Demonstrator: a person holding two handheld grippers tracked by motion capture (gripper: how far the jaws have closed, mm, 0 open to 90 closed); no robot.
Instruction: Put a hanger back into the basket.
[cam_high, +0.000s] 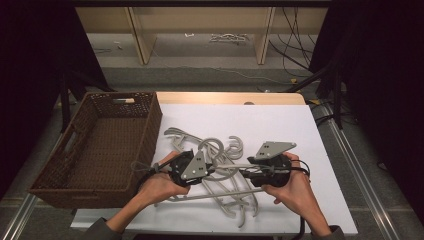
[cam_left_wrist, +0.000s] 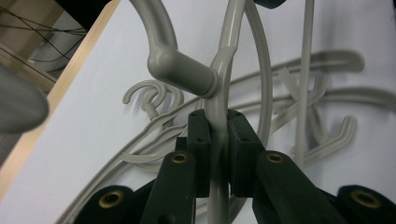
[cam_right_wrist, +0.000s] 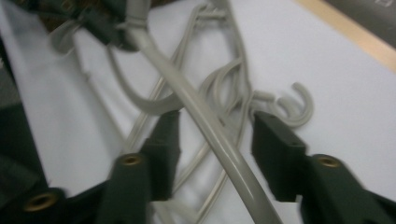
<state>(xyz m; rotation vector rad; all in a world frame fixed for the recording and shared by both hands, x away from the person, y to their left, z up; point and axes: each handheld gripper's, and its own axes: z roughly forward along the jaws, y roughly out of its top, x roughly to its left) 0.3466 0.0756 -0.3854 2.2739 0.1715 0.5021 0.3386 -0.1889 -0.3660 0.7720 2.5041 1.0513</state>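
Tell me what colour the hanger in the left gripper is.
Light grey; the hanger shows best in the left gripper view, clamped by the left gripper.

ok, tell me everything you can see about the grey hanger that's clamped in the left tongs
The held hanger is pale grey, smooth and looks like plastic, with a rounded bar, a thick stub joint and a curved hook. The left tongs are shut on its bar just below that joint. It is tilted, raised above the pile of hangers on the white table. Its long arm runs between the jaws of the right tongs, which stand open without pressing it.
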